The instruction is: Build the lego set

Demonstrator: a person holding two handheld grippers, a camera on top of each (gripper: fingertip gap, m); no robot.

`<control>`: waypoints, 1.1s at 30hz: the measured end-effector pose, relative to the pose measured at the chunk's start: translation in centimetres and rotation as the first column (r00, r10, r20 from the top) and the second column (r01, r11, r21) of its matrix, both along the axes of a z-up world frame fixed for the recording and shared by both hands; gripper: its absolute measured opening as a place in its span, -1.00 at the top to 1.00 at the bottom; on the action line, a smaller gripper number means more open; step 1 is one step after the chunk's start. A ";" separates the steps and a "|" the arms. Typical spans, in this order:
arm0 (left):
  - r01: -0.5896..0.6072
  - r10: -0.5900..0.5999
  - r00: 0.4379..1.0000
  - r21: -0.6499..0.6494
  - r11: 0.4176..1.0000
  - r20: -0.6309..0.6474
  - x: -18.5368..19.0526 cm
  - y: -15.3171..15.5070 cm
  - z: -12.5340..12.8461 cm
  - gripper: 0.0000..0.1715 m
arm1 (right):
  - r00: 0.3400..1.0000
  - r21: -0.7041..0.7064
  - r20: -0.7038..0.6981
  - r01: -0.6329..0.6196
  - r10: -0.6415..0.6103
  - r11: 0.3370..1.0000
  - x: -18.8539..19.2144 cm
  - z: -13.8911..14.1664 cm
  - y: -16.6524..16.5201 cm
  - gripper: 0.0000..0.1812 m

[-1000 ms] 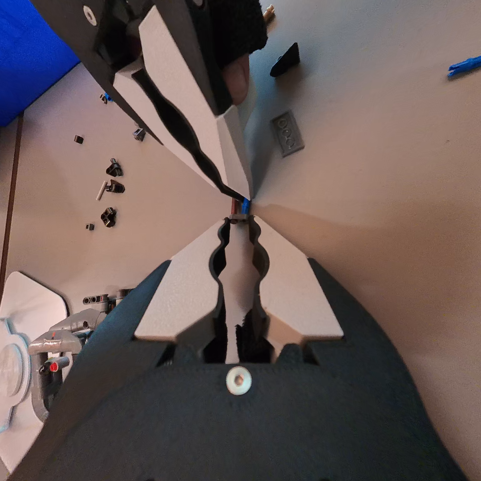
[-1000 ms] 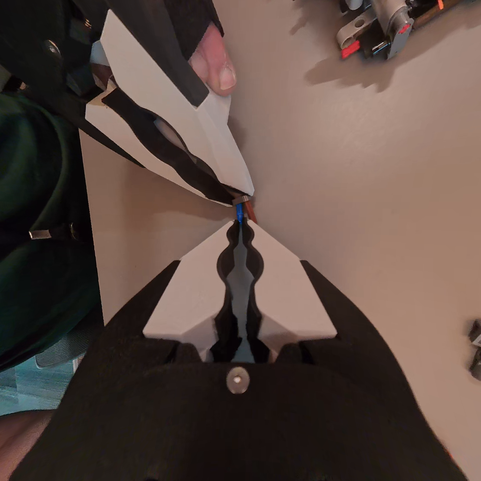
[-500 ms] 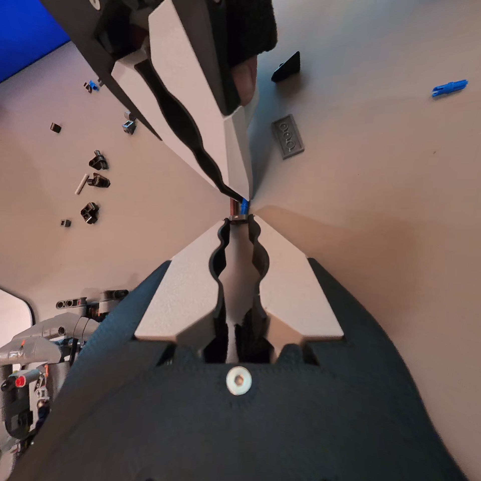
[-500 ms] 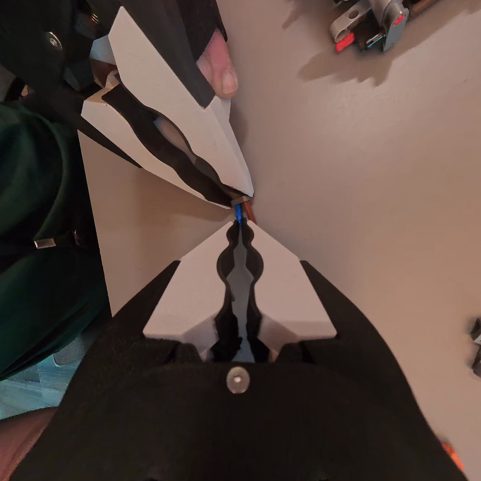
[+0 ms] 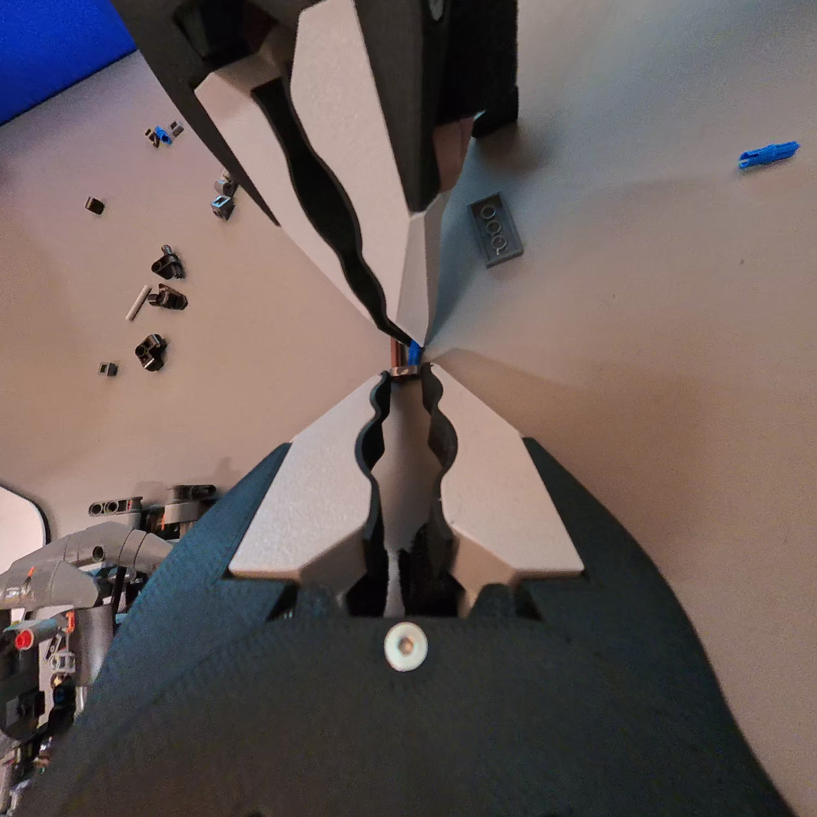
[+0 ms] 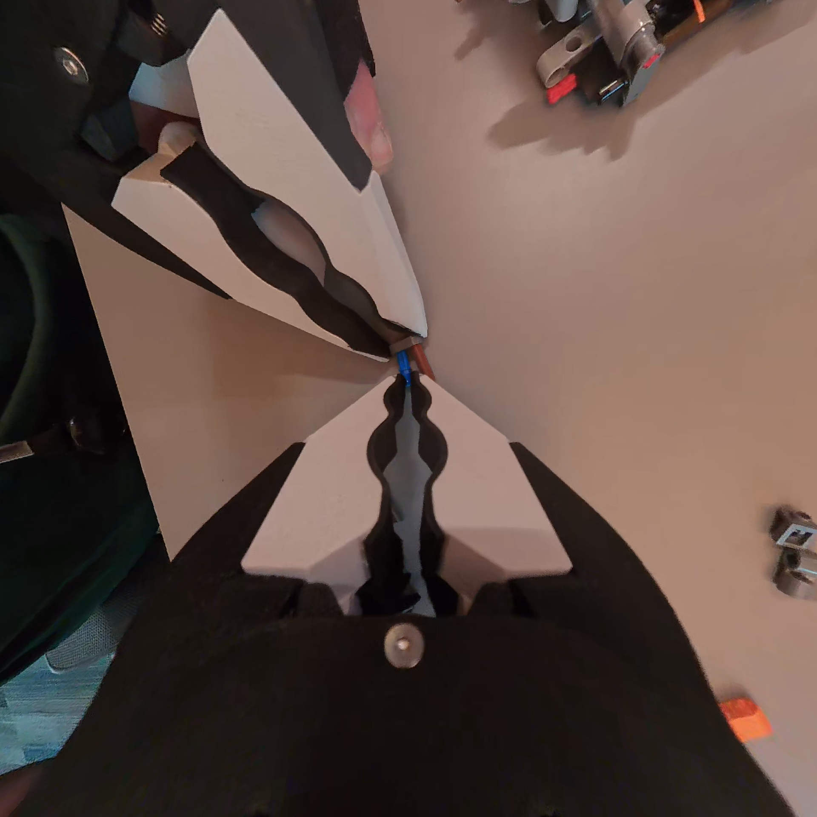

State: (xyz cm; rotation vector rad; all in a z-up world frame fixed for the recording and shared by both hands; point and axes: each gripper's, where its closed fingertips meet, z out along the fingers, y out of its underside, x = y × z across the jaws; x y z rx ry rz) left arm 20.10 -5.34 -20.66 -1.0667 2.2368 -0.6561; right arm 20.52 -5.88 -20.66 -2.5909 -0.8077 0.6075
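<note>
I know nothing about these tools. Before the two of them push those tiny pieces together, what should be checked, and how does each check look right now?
1. Left gripper closed on the small grey piece: ok.
2. Right gripper closed on the blue pin: ok.
3. Pin tip at the grey piece: ok, they meet in the right wrist view.
4. Pin lined up with a hole: cannot tell, too small.
5. Brown rod beside the pin, out of its way: cannot tell.
6. Loose parts away from the join: ok, the grey plate and spare blue pin lie apart on the table.
</note>
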 end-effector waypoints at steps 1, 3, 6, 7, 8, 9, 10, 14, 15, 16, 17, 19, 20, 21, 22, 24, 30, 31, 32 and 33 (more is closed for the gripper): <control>0.002 -0.002 1.000 0.002 1.000 0.000 0.0 0.0 0.0 0.85 | 1.000 0.003 0.001 0.004 -0.004 1.000 0.0 0.0 0.0 1.00; -0.002 0.002 1.000 0.002 1.000 0.001 0.0 0.1 0.0 0.85 | 1.000 0.021 -0.007 0.019 -0.019 1.000 0.0 0.0 0.1 1.00; -0.005 0.005 1.000 0.004 1.000 0.007 0.0 0.1 0.0 0.85 | 0.999 0.071 0.019 0.032 -0.033 0.997 0.1 0.0 0.1 0.99; -0.003 0.003 1.000 0.005 1.000 0.006 0.0 0.1 0.0 0.85 | 0.999 0.086 0.030 0.038 -0.040 0.996 0.1 0.0 0.0 0.98; -0.001 0.001 1.000 0.005 1.000 0.007 0.1 0.1 0.0 0.85 | 0.998 0.100 0.036 0.043 -0.047 0.994 0.0 0.0 0.0 0.97; 0.000 0.000 1.000 0.005 1.000 0.007 0.1 0.1 0.0 0.85 | 0.998 0.107 0.034 0.046 -0.050 0.993 -0.2 0.1 0.0 0.94; 0.000 0.000 1.000 0.008 1.000 0.007 0.1 0.1 0.0 0.85 | 0.997 0.115 0.044 0.053 -0.058 0.992 -0.2 0.1 0.0 0.94; 0.000 0.000 1.000 0.006 1.000 0.006 0.2 0.2 0.0 0.85 | 0.995 0.155 0.054 0.077 -0.086 0.985 0.3 0.7 -0.2 0.92; -0.001 0.001 1.000 0.004 1.000 0.006 0.2 0.2 0.0 0.85 | 0.995 0.165 0.055 0.078 -0.088 0.983 0.4 0.8 -0.3 0.92; 0.000 0.000 1.000 0.003 1.000 0.005 0.2 0.2 0.0 0.85 | 0.995 0.174 0.055 0.078 -0.089 0.982 0.5 0.9 -0.4 0.92; 0.000 0.000 1.000 0.002 1.000 0.005 0.2 0.2 0.0 0.85 | 0.994 0.176 0.062 0.078 -0.090 0.981 0.6 0.7 -0.5 0.93; 0.000 0.000 1.000 -0.004 1.000 0.003 0.2 0.2 0.0 0.85 | 0.993 0.178 0.075 0.077 -0.091 0.981 0.7 0.4 -0.7 0.93; -0.001 0.001 1.000 -0.006 1.000 0.004 0.2 0.2 0.0 0.85 | 0.994 0.182 0.063 0.078 -0.091 0.980 0.5 0.4 -0.6 0.92; -0.001 0.001 1.000 -0.007 1.000 0.004 0.2 0.2 0.0 0.85 | 0.994 0.184 0.052 0.081 -0.092 0.980 0.3 0.4 -0.6 0.91; -0.002 0.002 1.000 -0.008 1.000 0.005 0.2 0.1 0.0 0.85 | 0.994 0.184 0.052 0.083 -0.094 0.979 0.2 0.3 -0.5 0.91; -0.002 0.002 1.000 -0.009 1.000 0.005 0.3 0.1 0.0 0.85 | 0.994 0.200 0.054 0.083 -0.096 0.976 0.1 0.2 -0.2 0.94; -0.003 0.003 1.000 -0.016 1.000 0.005 0.3 0.2 0.0 0.85 | 0.994 0.211 0.062 0.079 -0.094 0.974 0.1 0.0 0.0 0.97; -0.002 0.002 1.000 -0.018 1.000 0.006 0.3 0.2 0.1 0.85 | 0.994 0.213 0.057 0.080 -0.094 0.974 0.1 0.0 0.0 0.97; -0.003 0.003 1.000 -0.023 1.000 0.008 0.4 0.2 0.1 0.85 | 0.994 0.224 0.062 0.080 -0.096 0.971 0.3 0.0 0.1 0.98; -0.005 0.005 1.000 -0.028 1.000 0.008 0.4 0.2 0.1 0.85 | 0.994 0.231 0.060 0.078 -0.094 0.970 0.3 0.0 0.1 0.98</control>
